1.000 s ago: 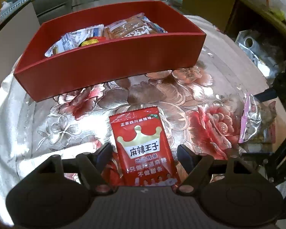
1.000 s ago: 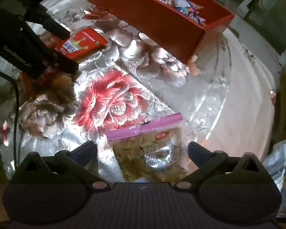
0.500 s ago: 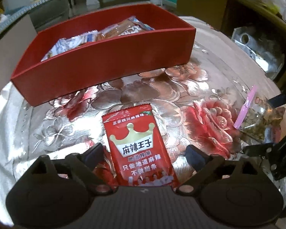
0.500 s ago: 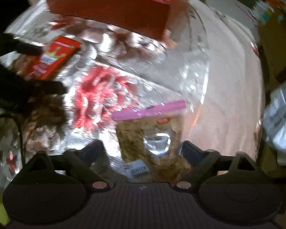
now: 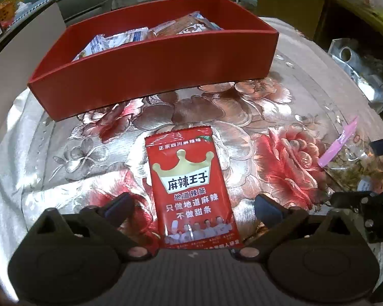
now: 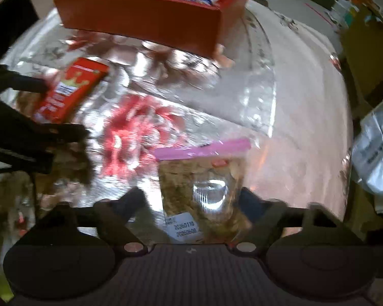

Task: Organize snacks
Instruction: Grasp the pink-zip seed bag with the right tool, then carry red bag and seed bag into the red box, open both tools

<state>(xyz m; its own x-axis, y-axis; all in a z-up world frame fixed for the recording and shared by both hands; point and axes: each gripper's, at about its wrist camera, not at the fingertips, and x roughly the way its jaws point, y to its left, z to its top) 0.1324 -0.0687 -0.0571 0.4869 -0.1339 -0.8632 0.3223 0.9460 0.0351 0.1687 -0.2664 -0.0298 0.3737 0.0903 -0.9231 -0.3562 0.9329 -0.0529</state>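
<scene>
On red packet (image 5: 191,191): 麻辣王子 (crown above)

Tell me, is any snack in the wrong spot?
Two are. The red crown-printed snack packet and the clear pink-topped bag of seeds lie on the flowery tablecloth, outside the red box holding the other snacks.

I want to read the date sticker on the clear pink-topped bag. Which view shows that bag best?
The right wrist view: the clear bag lies centred between the fingers, sticker facing up. The left wrist view catches only its pink edge at the far right, partly hidden.
</scene>
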